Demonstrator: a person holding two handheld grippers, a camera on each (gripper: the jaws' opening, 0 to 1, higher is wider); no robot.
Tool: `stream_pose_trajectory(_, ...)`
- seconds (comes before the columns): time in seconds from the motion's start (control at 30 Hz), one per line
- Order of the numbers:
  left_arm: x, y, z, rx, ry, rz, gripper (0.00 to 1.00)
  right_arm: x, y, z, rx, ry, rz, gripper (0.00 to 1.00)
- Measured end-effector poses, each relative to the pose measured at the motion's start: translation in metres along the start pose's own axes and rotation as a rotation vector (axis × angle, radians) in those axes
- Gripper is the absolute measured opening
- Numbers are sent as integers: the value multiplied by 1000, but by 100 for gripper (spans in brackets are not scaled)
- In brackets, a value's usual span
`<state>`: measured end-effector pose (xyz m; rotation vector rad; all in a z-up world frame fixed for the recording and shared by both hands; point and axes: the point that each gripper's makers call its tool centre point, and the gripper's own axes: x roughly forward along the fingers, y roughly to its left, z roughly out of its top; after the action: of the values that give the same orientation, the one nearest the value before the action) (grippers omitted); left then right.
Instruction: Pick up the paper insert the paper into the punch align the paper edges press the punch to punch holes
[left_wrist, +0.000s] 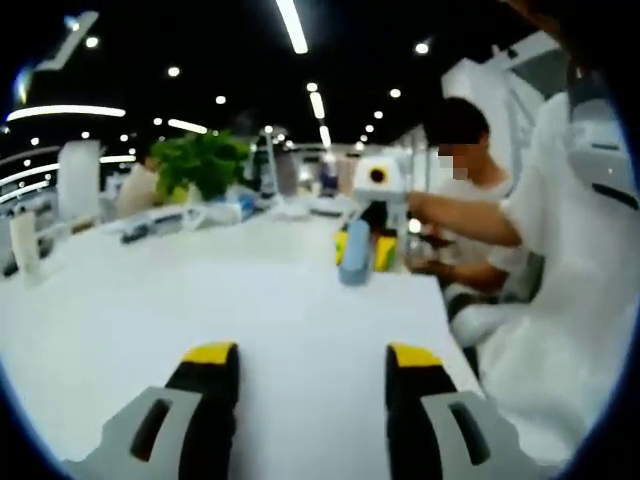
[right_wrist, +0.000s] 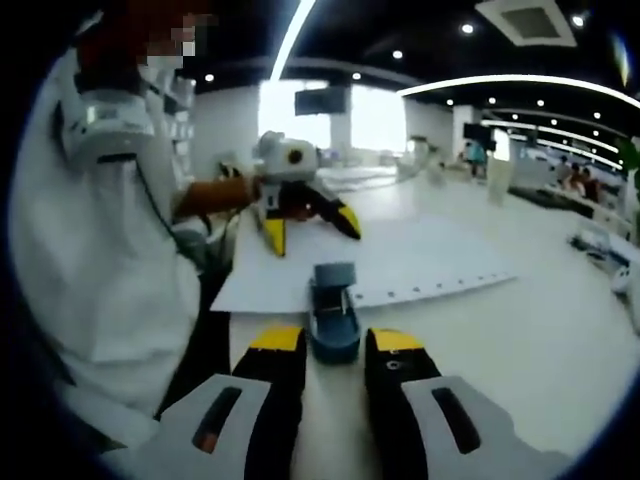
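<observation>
In the right gripper view, the right claw (right_wrist: 335, 345) has its yellow-tipped jaws set a narrow gap apart, gripping nothing. The blue hole punch (right_wrist: 333, 310) stands on the white tabletop (right_wrist: 540, 340) just beyond the tips, its near end between them; whether it touches either jaw cannot be told. The white sheet of paper (right_wrist: 400, 258) lies flat under and beyond the punch, with a row of small punched holes along its near edge, to the right of the punch. Past the paper, the left claw (right_wrist: 308, 226) hangs above the sheet's far side with its jaws spread wide, empty. A person in white clothing sits along the left of that view.

In the left gripper view, the left claw (left_wrist: 312, 355) stands wide open over the bare white tabletop (left_wrist: 150, 300), holding nothing. Farther across, the hole punch (left_wrist: 355, 260) sits on the surface with the right claw (left_wrist: 375, 240) right behind it. A green potted plant (left_wrist: 203, 165) stands at the far end, and a seated person's arm reaches in from the right.
</observation>
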<state>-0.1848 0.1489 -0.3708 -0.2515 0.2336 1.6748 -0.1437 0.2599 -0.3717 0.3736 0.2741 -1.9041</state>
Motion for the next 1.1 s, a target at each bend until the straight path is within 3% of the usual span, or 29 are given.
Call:
stream_pose_trajectory(0.6, 2, 3, 0, -4, -2, 14, 59, -2, 15, -2, -40, -1, 51, 22)
stream_pose_trajectory(1.1, 3, 4, 0, -4, -3, 22, 59, -3, 14, 0, -51, 7, 65, 22)
